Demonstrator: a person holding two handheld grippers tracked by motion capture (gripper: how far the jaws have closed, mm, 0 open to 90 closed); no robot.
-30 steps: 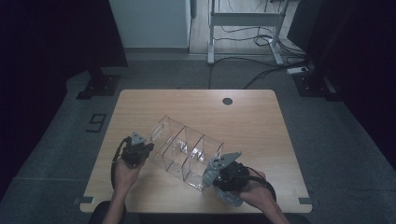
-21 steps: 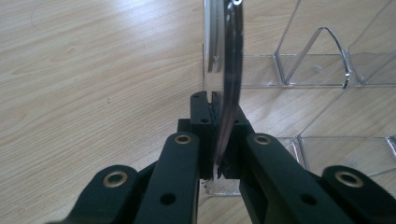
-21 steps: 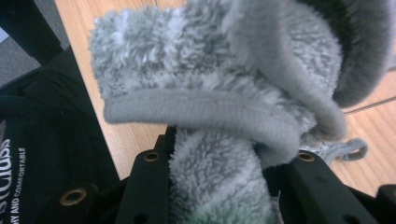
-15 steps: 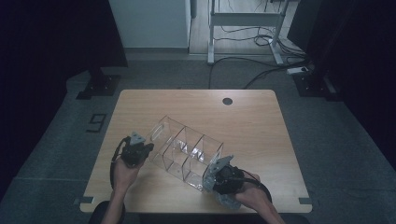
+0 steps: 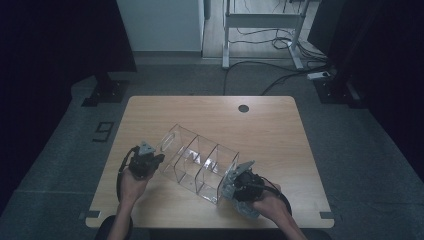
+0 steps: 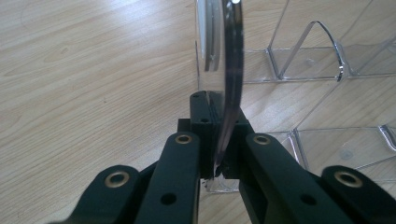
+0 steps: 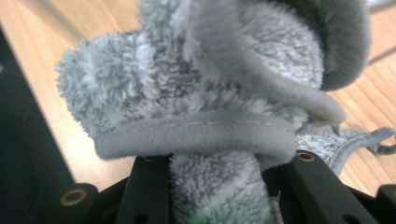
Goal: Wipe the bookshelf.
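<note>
A clear acrylic organiser [image 5: 197, 162] with several compartments lies diagonally on the wooden table [image 5: 270, 130]. My left gripper [image 5: 158, 161] is at its left end. In the left gripper view the jaws [image 6: 219, 156] are shut on the thin edge of the organiser's clear end wall [image 6: 232, 70]. My right gripper [image 5: 229, 186] is at the organiser's near right end. In the right gripper view the jaws [image 7: 215, 186] are shut on a fluffy grey cloth [image 7: 210, 93], which bunches up in front of the camera and hides the organiser.
A small dark round hole [image 5: 243, 108] sits near the table's far edge. The near table edge runs just below both hands. Beyond the table stand a white cabinet [image 5: 160, 25] and a metal frame with cables [image 5: 265, 22] on grey carpet.
The right hand with the cloth has sunk a little and shifted slightly toward the organiser's near end. The left gripper and the organiser have stayed put.
</note>
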